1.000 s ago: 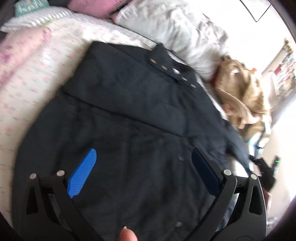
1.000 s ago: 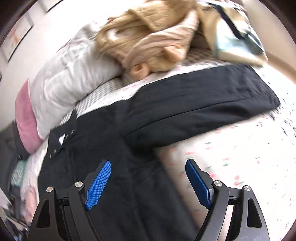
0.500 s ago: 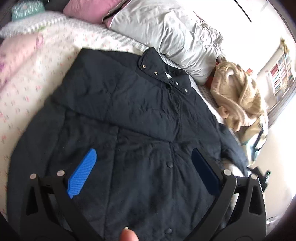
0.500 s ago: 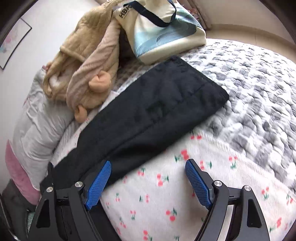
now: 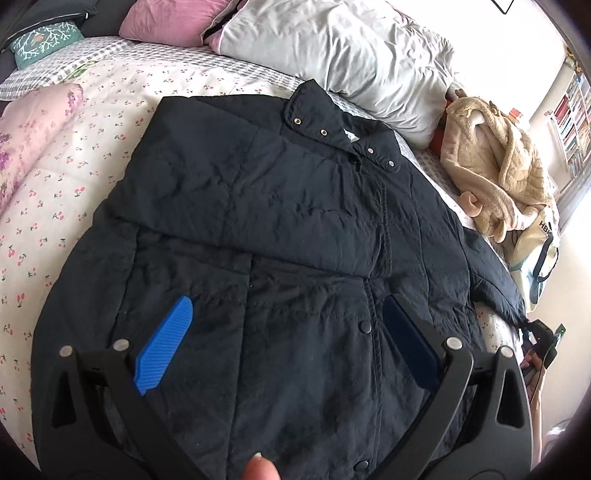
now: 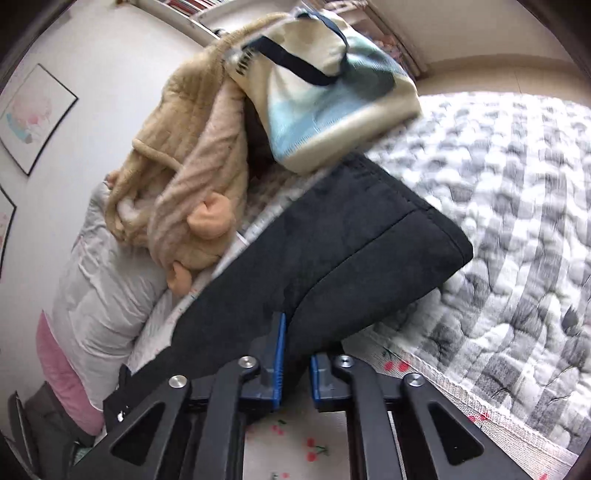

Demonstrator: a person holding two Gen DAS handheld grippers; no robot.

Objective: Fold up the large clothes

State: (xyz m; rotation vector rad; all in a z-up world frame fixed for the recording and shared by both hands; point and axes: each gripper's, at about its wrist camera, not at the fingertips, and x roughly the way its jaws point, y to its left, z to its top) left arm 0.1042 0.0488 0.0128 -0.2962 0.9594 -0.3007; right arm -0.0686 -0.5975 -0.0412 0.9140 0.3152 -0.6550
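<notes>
Lying front-up across a white bedspread printed with small red cherries [image 5: 74, 155]: a dark navy quilted jacket with snap buttons [image 5: 295, 229], collar towards a crumpled pale grey pillow [image 5: 332, 55], one sleeve already folded in across the chest. Hovering above the jacket's lower front, the left gripper [image 5: 288, 336], its blue ribbed fingers [image 5: 164, 343] spread wide with nothing pinched between them and a fingertip of the person's hand [image 5: 258, 469] showing at the bottom edge. Stretching out sideways over the bed towards a grey-and-white puffy quilt [image 6: 517, 221], the jacket's other dark sleeve [image 6: 332, 266], its cuff end resting just beside a cream and light-blue tote bag with navy straps [image 6: 332, 92]. Having just been closing, the right gripper [image 6: 295, 354] now pinching the near edge of that sleeve, blue pads pressing into the fabric from both sides. Heaped beside the pillow and against the tote bag, a beige fluffy robe with rounded ears [image 6: 192, 177]. Sitting further along the bed head, a dusty pink pillow [image 5: 166, 22] and a teal cushion with a white coral pattern [image 5: 44, 40]. Hanging on the white wall, a black-framed picture [image 6: 33, 114].
</notes>
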